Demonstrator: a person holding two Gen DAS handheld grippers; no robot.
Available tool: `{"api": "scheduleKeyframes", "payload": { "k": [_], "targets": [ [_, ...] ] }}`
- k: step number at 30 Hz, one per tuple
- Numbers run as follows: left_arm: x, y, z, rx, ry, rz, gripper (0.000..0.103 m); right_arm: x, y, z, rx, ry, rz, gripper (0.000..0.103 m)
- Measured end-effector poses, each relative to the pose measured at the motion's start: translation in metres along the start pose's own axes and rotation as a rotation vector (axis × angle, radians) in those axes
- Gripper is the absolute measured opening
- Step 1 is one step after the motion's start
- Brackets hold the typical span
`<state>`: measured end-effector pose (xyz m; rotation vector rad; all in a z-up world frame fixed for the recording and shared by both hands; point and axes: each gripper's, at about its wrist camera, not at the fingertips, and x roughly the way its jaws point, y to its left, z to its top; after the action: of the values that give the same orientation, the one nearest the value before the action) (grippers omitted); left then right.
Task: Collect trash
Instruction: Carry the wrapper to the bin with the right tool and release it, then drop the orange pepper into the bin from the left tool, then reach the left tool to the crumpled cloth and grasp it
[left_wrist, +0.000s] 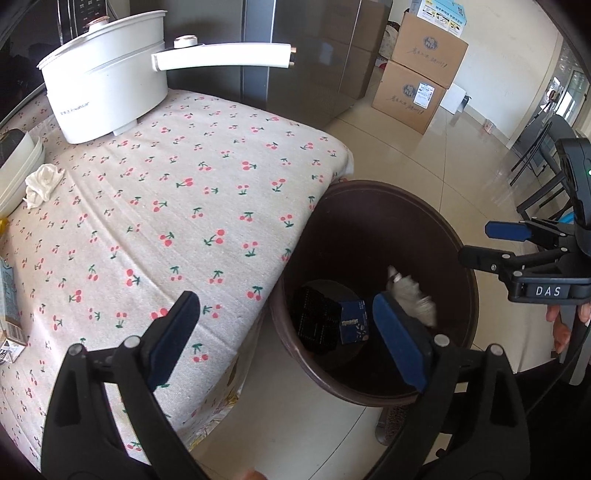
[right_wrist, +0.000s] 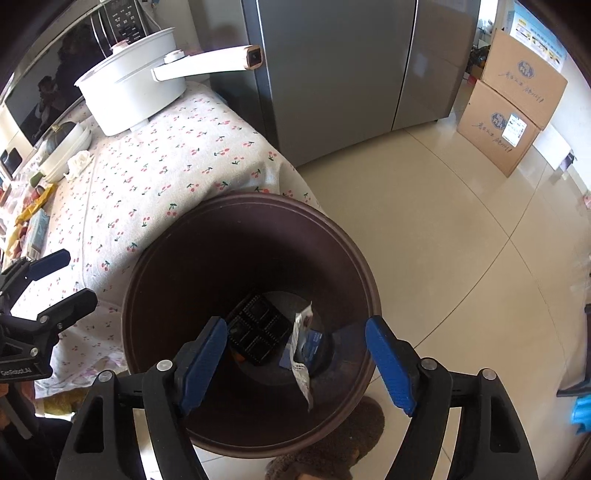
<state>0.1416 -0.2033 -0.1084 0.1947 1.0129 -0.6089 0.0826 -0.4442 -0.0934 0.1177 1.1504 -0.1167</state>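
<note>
Left wrist view, going left to right: a carton (left_wrist: 9, 295) sits at the far left edge of the surface (left_wrist: 221, 155) with the cherry-print cloth, and a crumpled white tissue (left_wrist: 42, 184) lies near some white dishes, so my guess is at least 2 bits of trash are left to grab. Next comes the white cooking pot (left_wrist: 107, 92), with small grey lettering I can't make out. The left tool (left_wrist: 288, 339) is spread wide with nothing in it, hanging over the surface's edge and the brown trash bin (left_wrist: 369, 192) on the floor.

Inside the bin there's already a black gridded tray (left_wrist: 317, 317), a small dark blue box (left_wrist: 352, 321) and a blurry white wrapper (left_wrist: 413, 295), so I'd say it's partway done. Off to the right, the right tool (left_wrist: 474, 243) reads "DAS" on its body.

Right wrist view: the left tool (right_wrist: 66, 275) body says "GenRobot.AI". The right tool (right_wrist: 295, 358) is also released and empty, right above the bin (right_wrist: 240, 201), with the wrapper (right_wrist: 301, 354) below it. Cardboard boxes (right_wrist: 517, 107) far right carry handwriting-style print I can't read.
</note>
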Motion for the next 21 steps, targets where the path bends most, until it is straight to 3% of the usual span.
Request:
{"api": "scheduleKeyframes", "payload": {
  "k": [12, 21],
  "targets": [
    [-0.029, 0.039, -0.009, -0.078, -0.013, 0.058, 0.095, 0.002, 0.029, 0.012, -0.021, 0.005, 0.035, 0.08],
    [-0.061, 0.104, -0.021, -0.194, -0.027, 0.156, 0.095, -0.004, 0.09, 0.043, -0.105, -0.012, 0.095, 0.083]
  ]
}}
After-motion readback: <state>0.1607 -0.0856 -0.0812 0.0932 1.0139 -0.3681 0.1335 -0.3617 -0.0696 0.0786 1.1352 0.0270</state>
